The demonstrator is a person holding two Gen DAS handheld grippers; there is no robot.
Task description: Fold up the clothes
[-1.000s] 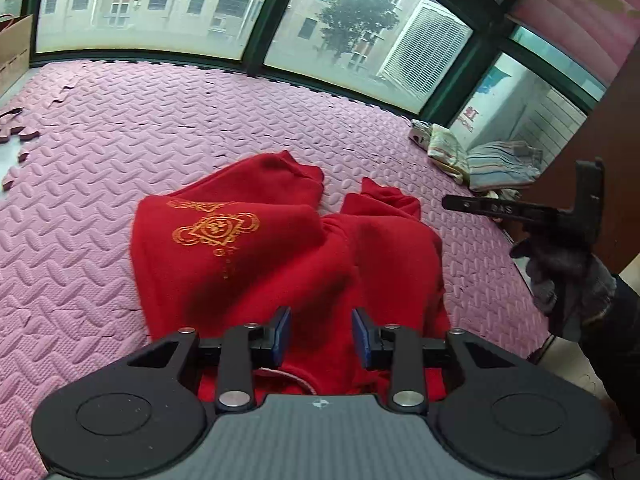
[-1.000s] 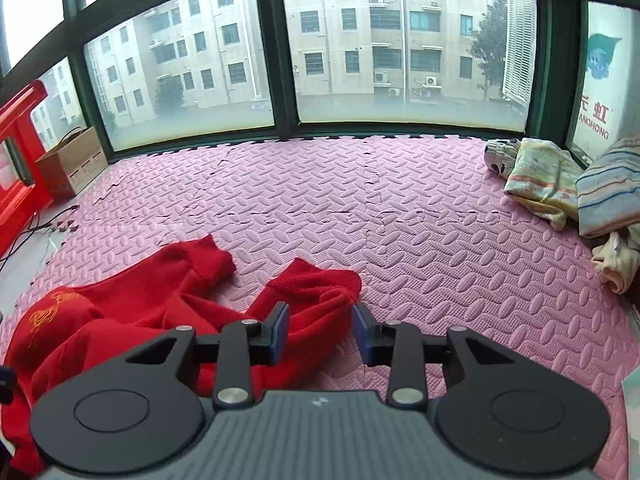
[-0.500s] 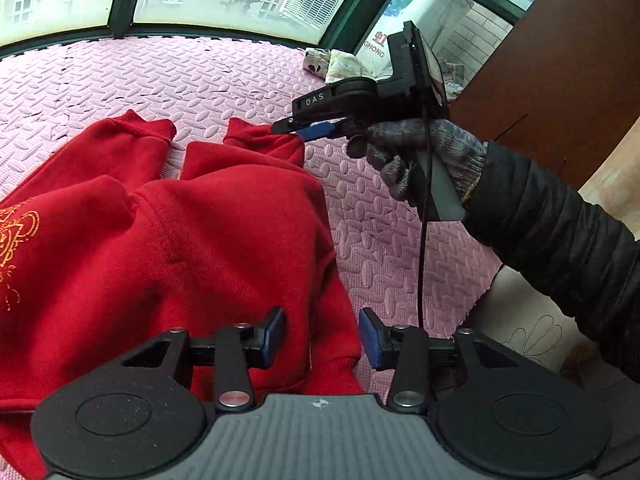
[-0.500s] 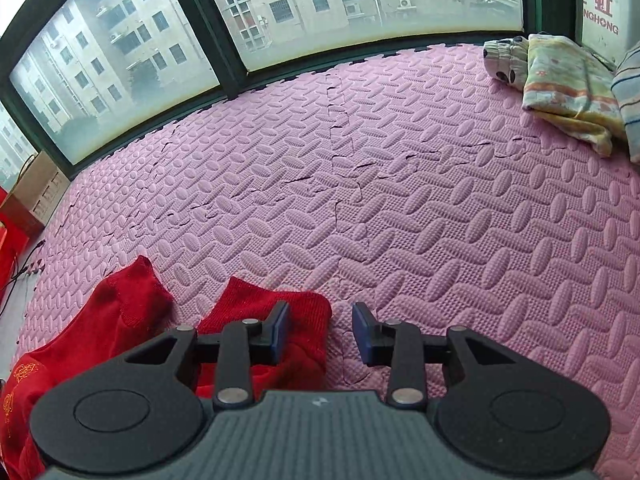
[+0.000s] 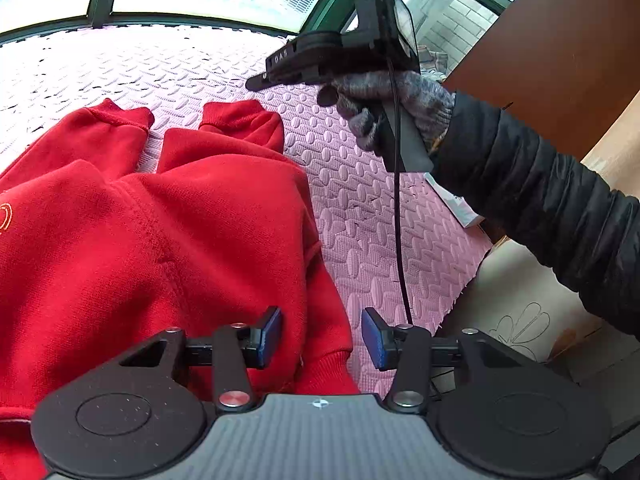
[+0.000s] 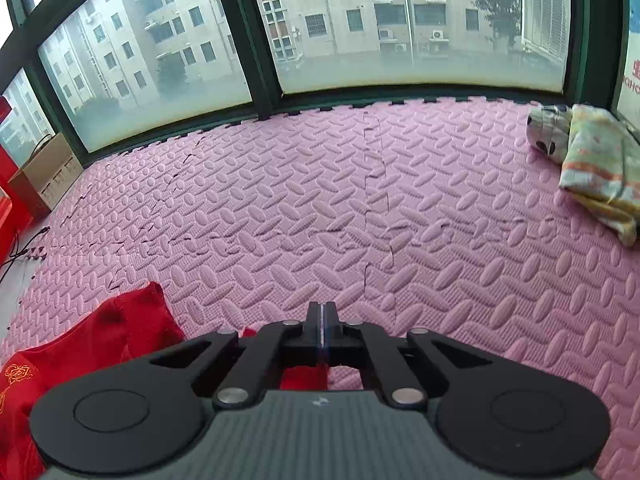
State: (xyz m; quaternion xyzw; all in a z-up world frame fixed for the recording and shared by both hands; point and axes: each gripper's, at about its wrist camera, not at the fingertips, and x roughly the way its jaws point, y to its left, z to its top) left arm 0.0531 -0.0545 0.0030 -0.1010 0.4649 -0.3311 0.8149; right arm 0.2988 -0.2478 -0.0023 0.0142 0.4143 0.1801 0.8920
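A red sweatshirt (image 5: pixel 180 240) lies crumpled on the pink foam mat (image 5: pixel 360 220), its two sleeve cuffs pointing toward the window. My left gripper (image 5: pixel 320 336) is open just above the garment's right hem edge, with nothing between its blue pads. In the left wrist view my right gripper (image 5: pixel 256 81), held by a gloved hand (image 5: pixel 404 96), hovers just above and beyond the right cuff (image 5: pixel 240 118). The right wrist view shows the right gripper (image 6: pixel 320 316) shut, its fingers pressed together with no cloth between them; part of the red sweatshirt (image 6: pixel 132 328) lies below and to its left.
A pile of patterned clothes (image 6: pixel 596 164) sits at the mat's far right. A cardboard box (image 6: pixel 44 168) stands at the left by the windows. A brown cabinet (image 5: pixel 560 60) borders the mat's right side. A black cable (image 5: pixel 398 220) hangs from the right gripper.
The right gripper went from open to shut and drew back past the cuff. My left gripper moved closer to the sweatshirt's right hem and stayed open.
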